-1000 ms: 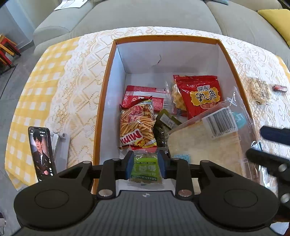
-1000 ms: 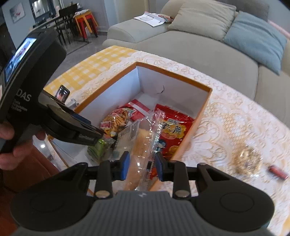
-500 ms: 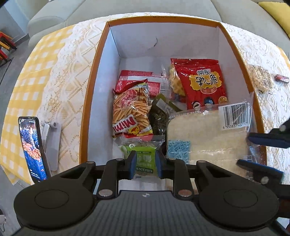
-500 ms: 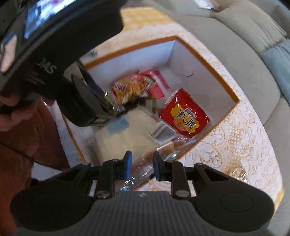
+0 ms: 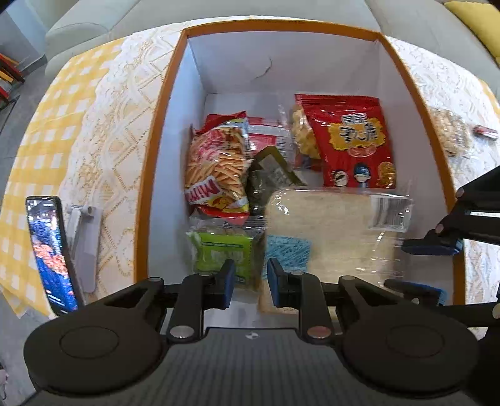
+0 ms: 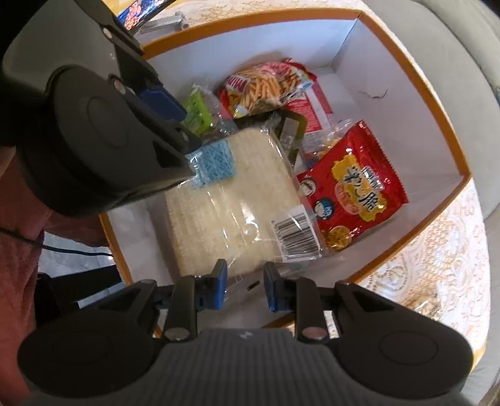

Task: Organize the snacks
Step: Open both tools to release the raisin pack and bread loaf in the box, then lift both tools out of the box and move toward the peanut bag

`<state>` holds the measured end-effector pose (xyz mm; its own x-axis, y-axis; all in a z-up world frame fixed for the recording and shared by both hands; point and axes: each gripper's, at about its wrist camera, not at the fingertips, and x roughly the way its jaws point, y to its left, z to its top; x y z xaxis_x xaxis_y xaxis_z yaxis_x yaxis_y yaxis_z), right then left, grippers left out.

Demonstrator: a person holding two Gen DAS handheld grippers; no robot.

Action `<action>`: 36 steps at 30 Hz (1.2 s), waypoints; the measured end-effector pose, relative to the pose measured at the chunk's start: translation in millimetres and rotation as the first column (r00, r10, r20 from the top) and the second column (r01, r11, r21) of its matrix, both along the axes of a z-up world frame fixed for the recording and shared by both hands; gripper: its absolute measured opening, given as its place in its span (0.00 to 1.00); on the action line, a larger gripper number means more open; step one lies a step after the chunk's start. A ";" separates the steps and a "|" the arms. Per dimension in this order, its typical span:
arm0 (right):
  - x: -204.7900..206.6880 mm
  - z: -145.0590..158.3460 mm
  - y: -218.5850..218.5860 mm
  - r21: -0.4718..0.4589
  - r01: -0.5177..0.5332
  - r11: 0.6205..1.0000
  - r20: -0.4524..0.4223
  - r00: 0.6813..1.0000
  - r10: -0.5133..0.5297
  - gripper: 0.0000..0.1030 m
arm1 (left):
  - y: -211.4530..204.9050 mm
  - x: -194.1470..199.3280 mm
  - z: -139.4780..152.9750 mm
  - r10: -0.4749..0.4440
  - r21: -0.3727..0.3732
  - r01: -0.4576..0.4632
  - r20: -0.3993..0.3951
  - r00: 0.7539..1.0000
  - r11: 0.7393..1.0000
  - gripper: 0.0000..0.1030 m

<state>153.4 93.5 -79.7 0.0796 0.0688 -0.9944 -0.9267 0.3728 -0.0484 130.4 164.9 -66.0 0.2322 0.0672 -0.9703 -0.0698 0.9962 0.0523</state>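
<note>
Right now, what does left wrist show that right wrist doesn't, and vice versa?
Left wrist only: the yellow checked cloth, a yellow cushion and a small red item on the lace cloth right of the box.
Right wrist only: a reddish sleeve and a dark cable.
Both: the orange-rimmed box holding the red bag, fries bag, green packet and pale cracker pack. The phone is full in the left view and only a sliver in the right.

**Two wrist cameras looking down into one box**

Both fisheye views look steeply down from close above into the orange-rimmed box (image 5: 150,187). The left view faces the sofa at the frame top; the right view is rotated. They share the box (image 6: 437,103) interior.
</note>
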 end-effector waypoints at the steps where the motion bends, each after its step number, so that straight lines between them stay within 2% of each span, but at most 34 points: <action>1: -0.6 2.1 -2.1 0.013 0.002 1.000 0.001 1.000 -0.002 0.22 | -0.5 -1.0 1.2 0.001 -0.007 -0.001 0.006 1.000 1.000 0.28; 7: -5.6 47.7 -29.4 0.174 0.077 0.982 0.063 0.994 -0.089 0.22 | -7.3 -6.5 15.2 0.001 -0.020 0.000 0.059 0.998 1.000 0.28; 10: -9.3 70.5 -45.4 0.261 0.125 0.957 0.104 0.982 -0.156 0.22 | -15.6 -10.5 28.2 -0.009 -0.030 0.012 0.105 0.994 0.999 0.35; 13: -16.3 88.3 -67.1 0.353 0.186 0.917 0.135 0.960 -0.246 0.24 | -27.0 -15.9 43.2 -0.032 -0.025 0.037 0.167 0.985 0.999 0.46; 15: -20.2 96.5 -84.6 0.416 0.233 0.879 0.143 0.938 -0.317 0.29 | -35.1 -19.4 53.0 -0.046 -0.024 0.052 0.208 0.977 0.998 0.53; 16: -23.1 99.0 -92.7 0.442 0.259 0.859 0.145 0.924 -0.354 0.35 | -39.6 -20.7 58.1 -0.053 -0.024 0.060 0.229 0.972 0.998 0.55; 18: -25.4 101.8 -113.9 0.489 0.317 0.812 0.146 0.889 -0.434 0.37 | -49.1 -23.0 66.5 -0.063 -0.016 0.070 0.269 0.961 0.997 0.61; 23: -32.7 93.0 -171.0 0.587 0.467 0.662 0.079 0.780 -0.621 0.37 | -76.9 -25.6 76.0 -0.106 0.019 0.105 0.338 0.935 0.994 0.61; 26: -35.9 79.0 -199.6 0.611 0.540 0.579 0.029 0.716 -0.697 0.37 | -95.9 -22.9 73.2 -0.149 0.019 0.151 0.333 0.931 0.988 0.61; 28: -34.4 67.0 -215.6 0.605 0.580 0.546 0.006 0.682 -0.731 0.37 | -109.0 -22.1 69.4 -0.188 0.033 0.187 0.325 0.927 0.982 0.61; 32: -34.6 48.9 -240.0 0.591 0.623 0.513 -0.013 0.643 -0.766 0.37 | -136.2 -15.9 61.3 -0.267 0.064 0.260 0.309 0.913 0.964 0.61; 36: -28.2 41.0 -263.6 0.588 0.653 0.476 -0.022 0.602 -0.798 0.37 | -159.2 -3.6 53.3 -0.295 0.044 0.295 0.274 0.915 0.955 0.61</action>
